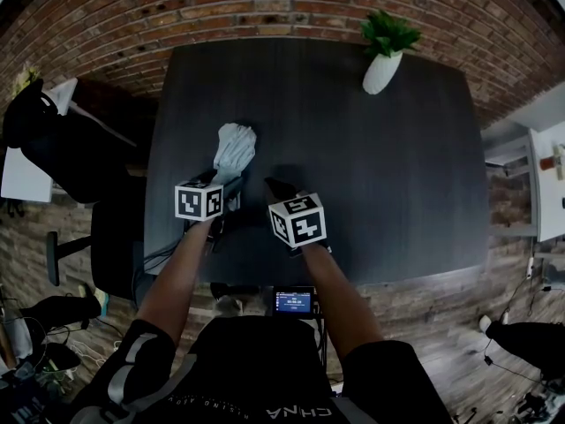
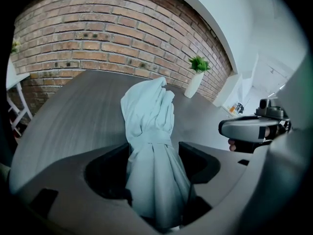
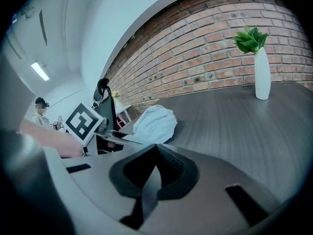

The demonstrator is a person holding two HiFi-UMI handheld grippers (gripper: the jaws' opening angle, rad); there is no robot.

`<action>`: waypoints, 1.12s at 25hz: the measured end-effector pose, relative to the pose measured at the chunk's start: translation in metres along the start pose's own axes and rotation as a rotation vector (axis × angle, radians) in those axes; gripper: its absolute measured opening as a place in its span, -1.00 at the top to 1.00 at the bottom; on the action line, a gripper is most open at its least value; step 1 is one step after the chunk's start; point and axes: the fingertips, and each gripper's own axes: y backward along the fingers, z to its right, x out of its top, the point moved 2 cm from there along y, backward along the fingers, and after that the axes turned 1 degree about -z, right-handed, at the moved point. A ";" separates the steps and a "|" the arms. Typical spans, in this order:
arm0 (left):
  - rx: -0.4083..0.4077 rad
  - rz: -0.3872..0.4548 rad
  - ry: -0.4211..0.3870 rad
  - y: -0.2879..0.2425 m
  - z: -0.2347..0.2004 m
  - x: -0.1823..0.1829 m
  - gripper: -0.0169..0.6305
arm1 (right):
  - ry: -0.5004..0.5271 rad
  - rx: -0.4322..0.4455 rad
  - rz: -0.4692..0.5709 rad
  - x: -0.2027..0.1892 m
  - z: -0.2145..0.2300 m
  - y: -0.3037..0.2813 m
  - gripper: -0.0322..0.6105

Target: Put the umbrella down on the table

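A pale, folded umbrella (image 1: 234, 148) lies on the dark table (image 1: 397, 193), stretching away from my left gripper (image 1: 226, 182). In the left gripper view the strapped bundle (image 2: 146, 111) runs up between the jaws of the left gripper (image 2: 154, 147). They stand wide, the cloth brushes the left one, and a narrow gap shows on the right. My right gripper (image 1: 276, 187) hovers just right of the umbrella, apart from it. Its jaws meet at the tips (image 3: 156, 148) with nothing in them. The umbrella (image 3: 156, 124) shows to its front left.
A green plant in a white vase (image 1: 381, 64) stands at the table's far right, before a brick wall. A black chair (image 1: 53, 148) is left of the table, white furniture (image 1: 552, 184) to its right. A small screen device (image 1: 294, 301) sits at the near edge.
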 end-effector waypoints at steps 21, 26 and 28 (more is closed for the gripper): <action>-0.102 0.089 -0.025 0.046 0.006 0.005 -0.11 | 0.002 -0.005 0.008 -0.002 -0.023 0.000 0.88; -0.125 0.134 -0.026 0.068 0.001 0.005 -0.11 | 0.012 -0.020 0.022 0.003 -0.031 0.006 0.88; -0.136 0.158 -0.028 0.077 0.000 0.005 -0.11 | 0.020 -0.030 0.028 0.004 -0.034 0.010 0.88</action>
